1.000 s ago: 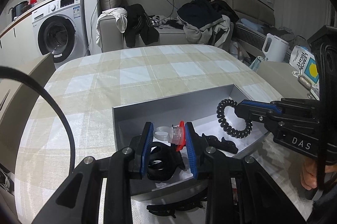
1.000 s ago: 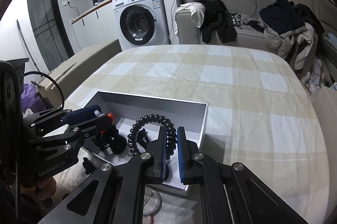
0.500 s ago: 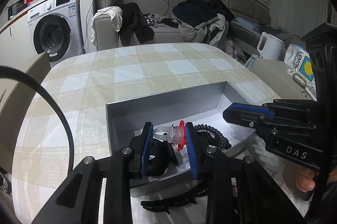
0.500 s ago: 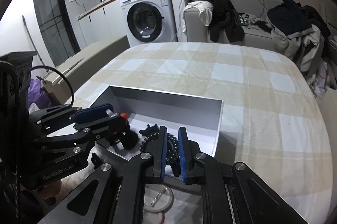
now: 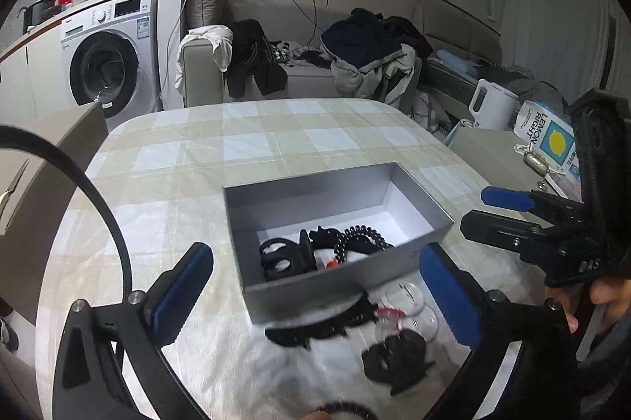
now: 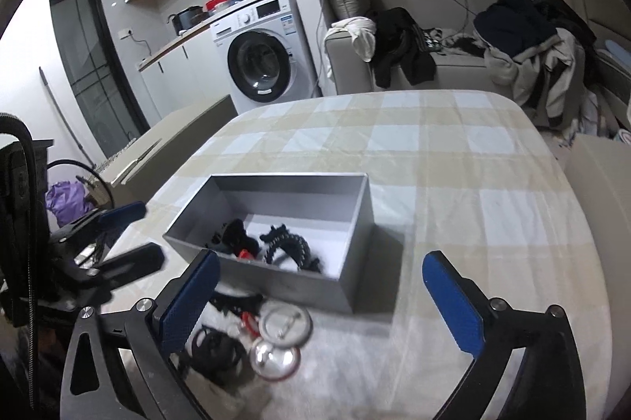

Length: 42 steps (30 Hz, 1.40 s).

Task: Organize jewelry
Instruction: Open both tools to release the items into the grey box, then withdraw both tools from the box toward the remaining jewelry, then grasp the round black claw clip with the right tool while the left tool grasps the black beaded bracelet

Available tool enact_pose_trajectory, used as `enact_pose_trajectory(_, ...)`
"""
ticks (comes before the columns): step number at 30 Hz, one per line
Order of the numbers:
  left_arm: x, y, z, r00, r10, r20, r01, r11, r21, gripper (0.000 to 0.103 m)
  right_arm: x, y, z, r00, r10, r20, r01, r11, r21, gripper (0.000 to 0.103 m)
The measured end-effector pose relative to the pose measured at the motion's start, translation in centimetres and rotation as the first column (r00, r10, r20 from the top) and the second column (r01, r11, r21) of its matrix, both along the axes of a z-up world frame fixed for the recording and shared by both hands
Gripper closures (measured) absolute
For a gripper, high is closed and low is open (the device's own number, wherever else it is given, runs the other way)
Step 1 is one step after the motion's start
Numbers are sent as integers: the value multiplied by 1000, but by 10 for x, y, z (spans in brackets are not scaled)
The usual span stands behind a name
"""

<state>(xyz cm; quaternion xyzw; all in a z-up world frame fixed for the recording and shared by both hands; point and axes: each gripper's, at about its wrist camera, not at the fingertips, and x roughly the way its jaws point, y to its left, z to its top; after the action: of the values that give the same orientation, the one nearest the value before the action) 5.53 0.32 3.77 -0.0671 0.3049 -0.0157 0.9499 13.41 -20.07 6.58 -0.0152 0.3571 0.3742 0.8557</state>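
A lived-in room with a washing machine at the back and a sofa heaped with clothes surrounds a counter under a beige-and-white checked cloth. On it stands an open grey box. Inside, toward the near end, lie a black claw clip, a black coiled hair tie and a small red-tipped piece.

More items wait on the cloth just in front of the box's near wall: a flat black clip, another dark clip, and two round badges, one silver-backed. Off the counter's right edge sit a white kettle and a lemon-printed carton.

The left tool hangs over the loose pile, tilted down toward the box; its jaws are opening, spread wide, with nothing between the blue pads. The right tool is angled down likewise, jaws opening wide and empty, the box's near corner framed between them. A hand grips the right tool's handle.
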Motion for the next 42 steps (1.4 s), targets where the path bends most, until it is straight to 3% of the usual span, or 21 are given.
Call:
enact_pose_trajectory(8,-27,-4,-14,1000,2,-18,-2,1000,13,1,-21,-17,-7,1000,-6,-16,6,1000,-14,0)
enact_pose_trajectory(21,-48,-5,-34,997,14,-69,-12,999,30,1,-46,-10,-24,990,102,-100,-102,995,10,0)
enact_pose_trajectory(34,-57,-11,-54,990,-12,-138,18,999,44,1,-60,13,-34,970,204,-133,-204,979,16,28)
enact_pose_trajectory(42,-57,-5,-55,987,-16,-158,19,1000,17,1,-65,22,-42,955,245,-167,-243,969,30,36)
